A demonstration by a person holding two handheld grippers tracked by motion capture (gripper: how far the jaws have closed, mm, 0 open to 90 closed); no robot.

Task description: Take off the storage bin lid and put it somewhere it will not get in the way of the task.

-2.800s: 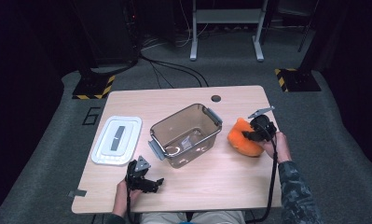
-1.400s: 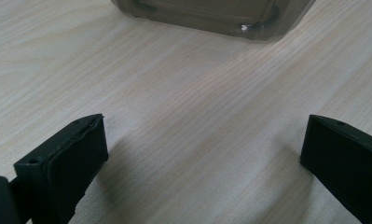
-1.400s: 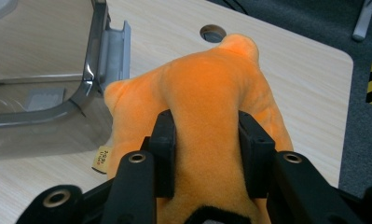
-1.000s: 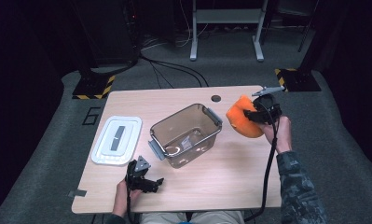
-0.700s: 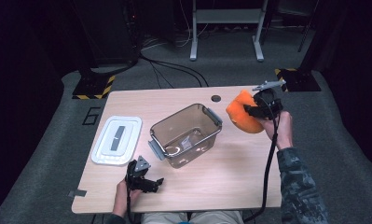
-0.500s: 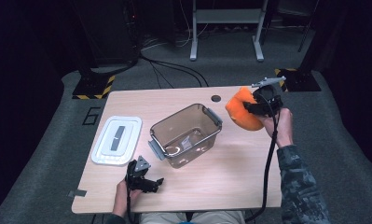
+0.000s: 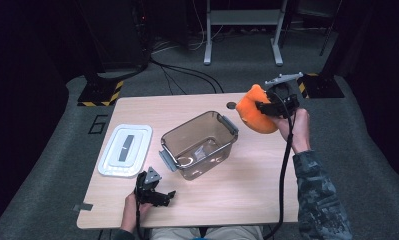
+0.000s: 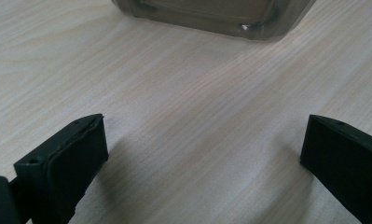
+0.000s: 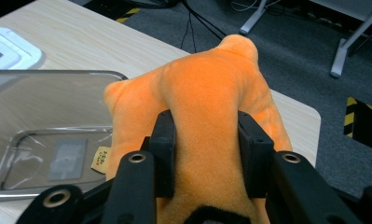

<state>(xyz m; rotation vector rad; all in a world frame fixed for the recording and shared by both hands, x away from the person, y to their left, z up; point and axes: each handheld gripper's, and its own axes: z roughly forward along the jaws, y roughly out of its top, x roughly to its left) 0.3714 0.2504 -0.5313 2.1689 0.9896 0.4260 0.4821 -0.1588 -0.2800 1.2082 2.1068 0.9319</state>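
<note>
My right gripper [image 7: 263,107] is shut on an orange plush toy [image 7: 253,113] and holds it in the air over the table's right side, just right of a clear plastic bin [image 7: 199,143]. In the right gripper view the jaws squeeze the orange plush toy [image 9: 207,116] at its middle, with the bin [image 9: 48,135] below to the left. My left gripper [image 7: 163,196] rests near the table's front edge, in front of the bin, its jaws open over bare wood. The left gripper view shows its two black fingers [image 8: 67,158] wide apart with nothing between them.
A white bin lid [image 7: 125,149] lies flat at the table's left. The wooden table [image 7: 237,190] has a small round hole [image 7: 231,105] near its far edge. Cables, a metal stand and yellow-black striped bases lie on the grey floor beyond.
My right gripper has lifted the orange plush toy off the table and carried it up and slightly left toward the bin. The left gripper has stayed put.
</note>
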